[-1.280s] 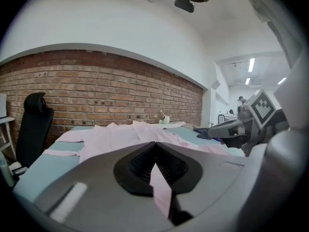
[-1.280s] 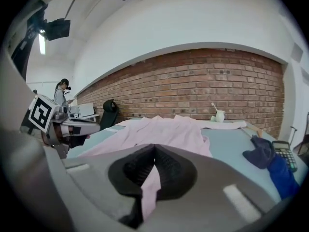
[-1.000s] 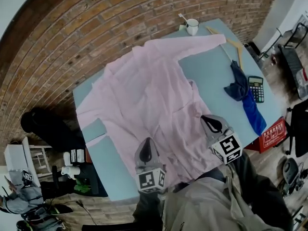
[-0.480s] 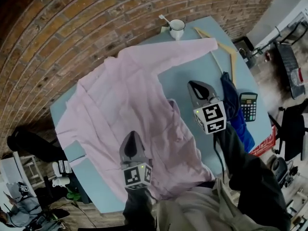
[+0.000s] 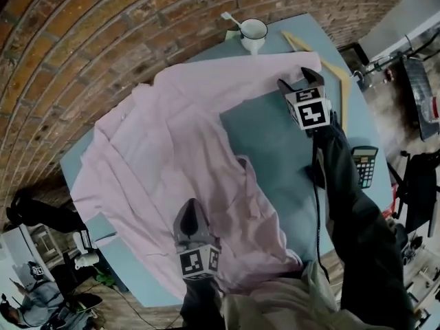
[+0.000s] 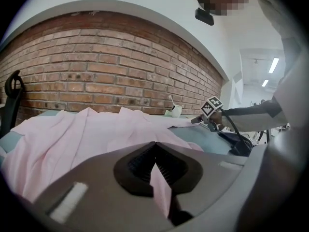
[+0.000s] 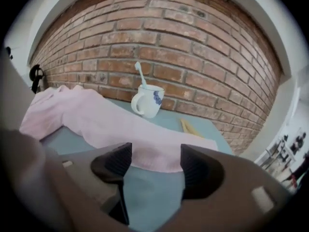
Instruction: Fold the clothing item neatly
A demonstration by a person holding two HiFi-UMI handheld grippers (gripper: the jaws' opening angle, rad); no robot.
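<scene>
A brick wall [image 7: 145, 42] backs the blue table [image 5: 275, 136], where the pink shirt [image 5: 172, 150] lies spread. The left gripper [image 6: 154, 151] has its fingers clamped on a fold of the shirt's near edge. The right gripper [image 7: 150, 161] is opening its fingers wide. The sleeve [image 7: 159, 146] end lies just at their tips, unpressed, and a mug [image 7: 147, 100] stands beyond them.

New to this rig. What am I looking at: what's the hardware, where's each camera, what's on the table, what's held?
No robot: a person holds a two-finger gripper in each hand. One picture is from a head camera looking down; the other two ride on the grippers. On the blue table lie a spread pink shirt, a mug, a wooden hanger and a calculator. The left gripper is shut on a fold of shirt. The right gripper has its fingers opening at the sleeve end, gripping nothing.
</scene>
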